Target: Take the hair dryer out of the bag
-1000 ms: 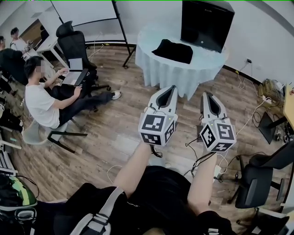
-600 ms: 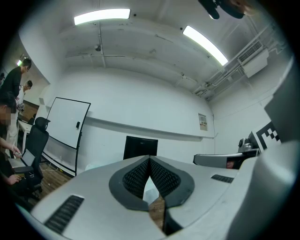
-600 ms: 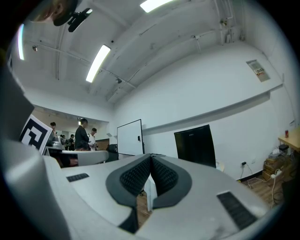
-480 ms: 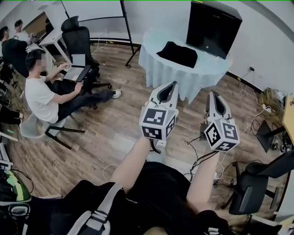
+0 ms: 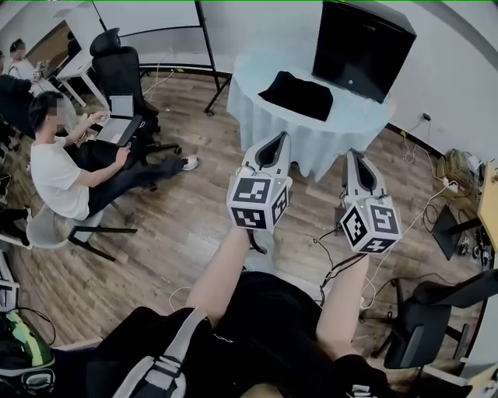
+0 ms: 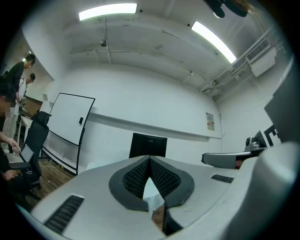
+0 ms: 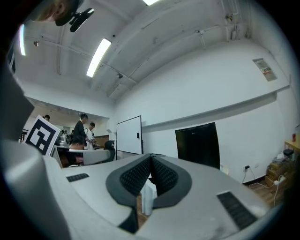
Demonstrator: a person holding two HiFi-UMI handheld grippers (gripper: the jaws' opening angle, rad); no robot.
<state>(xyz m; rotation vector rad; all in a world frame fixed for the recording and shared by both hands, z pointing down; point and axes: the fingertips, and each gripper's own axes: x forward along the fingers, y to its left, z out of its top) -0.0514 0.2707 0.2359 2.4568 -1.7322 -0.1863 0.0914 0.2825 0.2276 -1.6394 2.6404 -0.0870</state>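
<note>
Wooden floor (image 5: pixel 179 225), white walls (image 5: pixel 257 23), draped round table (image 5: pixel 280 124)

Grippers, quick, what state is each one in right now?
Left gripper: closed, holding nothing.
Right gripper: closed, holding nothing.

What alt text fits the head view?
Left gripper and right gripper, both shut and empty, point toward a cloth-covered round table holding a black bag and a black box; a person sits with a laptop at left.

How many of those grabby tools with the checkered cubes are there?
2. The left tool is held out mid-picture, the right tool beside it; both point toward the round table.
</note>
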